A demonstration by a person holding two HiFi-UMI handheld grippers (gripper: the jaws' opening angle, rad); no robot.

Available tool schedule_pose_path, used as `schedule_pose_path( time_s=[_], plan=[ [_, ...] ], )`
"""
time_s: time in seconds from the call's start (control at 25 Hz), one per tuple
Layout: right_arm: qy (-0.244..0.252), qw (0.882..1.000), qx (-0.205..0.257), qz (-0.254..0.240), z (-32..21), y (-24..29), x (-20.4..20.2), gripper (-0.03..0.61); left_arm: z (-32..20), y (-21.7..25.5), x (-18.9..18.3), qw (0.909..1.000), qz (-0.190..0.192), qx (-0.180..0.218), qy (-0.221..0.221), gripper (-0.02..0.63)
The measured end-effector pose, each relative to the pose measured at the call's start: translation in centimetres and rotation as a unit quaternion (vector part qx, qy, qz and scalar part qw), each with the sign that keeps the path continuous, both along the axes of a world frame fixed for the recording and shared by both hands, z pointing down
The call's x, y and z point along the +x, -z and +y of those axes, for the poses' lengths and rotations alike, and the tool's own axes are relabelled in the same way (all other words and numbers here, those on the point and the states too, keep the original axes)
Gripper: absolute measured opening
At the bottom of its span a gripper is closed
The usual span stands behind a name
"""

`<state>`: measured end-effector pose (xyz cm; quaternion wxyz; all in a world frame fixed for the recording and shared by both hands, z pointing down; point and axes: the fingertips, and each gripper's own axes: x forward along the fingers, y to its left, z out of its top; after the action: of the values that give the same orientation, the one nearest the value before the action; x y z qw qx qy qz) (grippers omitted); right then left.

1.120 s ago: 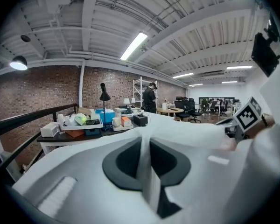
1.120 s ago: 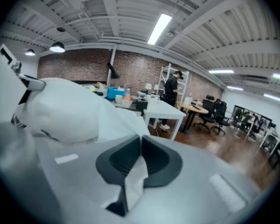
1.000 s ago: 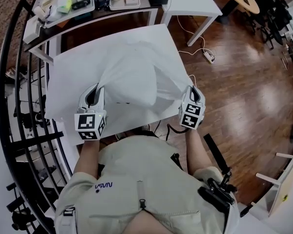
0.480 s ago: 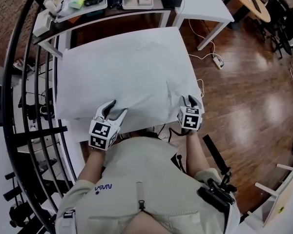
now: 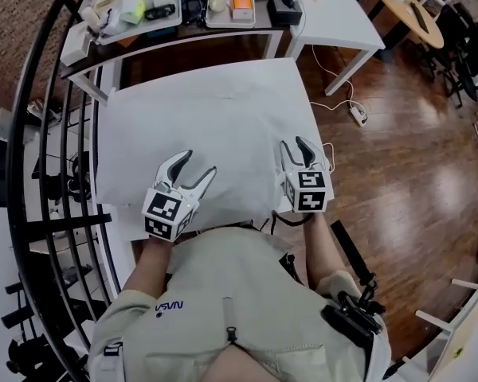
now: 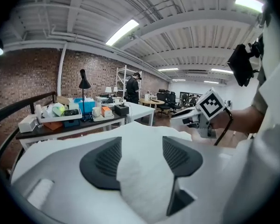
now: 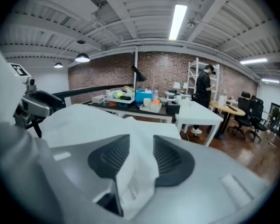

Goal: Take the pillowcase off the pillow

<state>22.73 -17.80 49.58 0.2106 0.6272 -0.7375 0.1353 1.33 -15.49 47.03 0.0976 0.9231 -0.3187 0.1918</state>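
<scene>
Pillowcase (image 5: 215, 134) lies flat on the white worktop (image 5: 138, 233), covering most of it. Pillow and case read as 1 white mass, and I cannot tell where the cloth ends and the pillow begins. Its near edge runs along the worktop edge closest to the person (image 5: 239, 293), who stands against it in a beige shirt. Left gripper (image 5: 197, 165) sits at the near-left part of that edge and right gripper (image 5: 295, 144) at the near-right corner, the 2 well apart and both pointing away from the person at a downward slant. Both pairs of jaws have just been opening and now stand spread. In the left gripper view a fold of white cloth lies in the gap, with the dark ribbed pads (image 6: 105, 160) clear on either side and not pressing it. The right gripper view shows the same: a crumpled fold sits loose between the pads (image 7: 170, 160), with no grip. Behind the worktop stands a dark bench (image 5: 183, 32) with trays of small items, and beside it a white table (image 5: 334, 14). A power strip (image 5: 357, 116) lies on the wood floor (image 5: 414, 165) to the right.
</scene>
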Motion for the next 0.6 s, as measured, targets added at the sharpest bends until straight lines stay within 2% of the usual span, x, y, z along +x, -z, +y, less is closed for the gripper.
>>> schedule_pose_path(
  time_s=[0.16, 0.32, 0.44, 0.6],
  plan=[
    [0.031, 1.0, 0.0, 0.001, -4.4, 0.8, -0.6, 0.164, -4.9, 1.1, 0.4, 0.9993, -0.027, 0.026, 0.007, 0.302],
    [0.06, 0.998, -0.018, -0.017, -9.7, 0.5, -2.1, 0.176, -9.8, 0.2, 1.2, 0.9979, -0.057, 0.027, 0.016, 0.323],
    [0.081, 0.995, -0.051, -0.028, -12.8, -1.0, -3.6, 0.185, -11.2, -2.1, 2.5, 0.9944, -0.105, 0.005, -0.006, 0.339],
    [0.099, 0.987, -0.12, -0.028, -15.3, -4.7, -4.8, 0.206, -11.0, -7.3, 3.7, 0.9811, -0.182, -0.041, -0.051, 0.354]
  ],
)
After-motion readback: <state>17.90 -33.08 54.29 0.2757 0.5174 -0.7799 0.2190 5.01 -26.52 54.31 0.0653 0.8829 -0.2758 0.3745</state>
